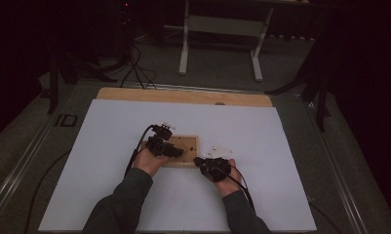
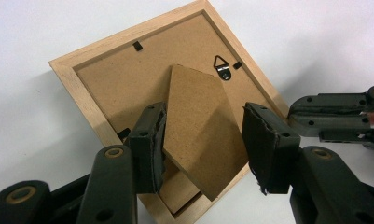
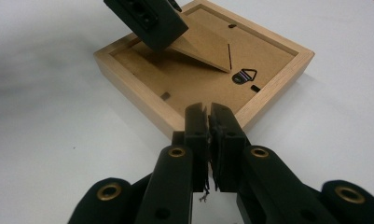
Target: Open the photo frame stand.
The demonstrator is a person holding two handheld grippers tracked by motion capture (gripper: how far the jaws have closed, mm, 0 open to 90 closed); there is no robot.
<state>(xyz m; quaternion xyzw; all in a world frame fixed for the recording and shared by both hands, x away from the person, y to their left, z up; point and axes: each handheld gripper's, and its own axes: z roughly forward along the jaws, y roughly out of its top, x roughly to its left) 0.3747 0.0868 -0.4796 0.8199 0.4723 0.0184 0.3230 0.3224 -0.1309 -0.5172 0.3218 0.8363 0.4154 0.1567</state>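
A light wooden picture frame [image 1: 189,141] [image 2: 70,79] [image 3: 128,88] lies face down on the white sheet, its brown backing up. The backing's stand flap [image 2: 198,126] [image 3: 205,42] is tilted up off it. My left gripper [image 1: 166,148] [image 2: 204,116] reaches over the frame from its left side, and its pads sit on the flap's two side edges, holding it raised. That gripper also comes in at the top of the right gripper view [image 3: 147,18]. My right gripper [image 1: 199,161] [image 3: 208,109] is shut on nothing, with its tips at the frame's near right edge. It appears again in the left gripper view [image 2: 334,116]. A metal hanger [image 2: 222,65] [image 3: 244,75] sits near the flap's hinge.
The white sheet [image 1: 110,146] covers most of a wooden tabletop [image 1: 183,96], with free room on every side of the frame. Cables trail from both grippers toward the person. A white-legged stand [image 1: 220,29] and dark floor lie beyond the table.
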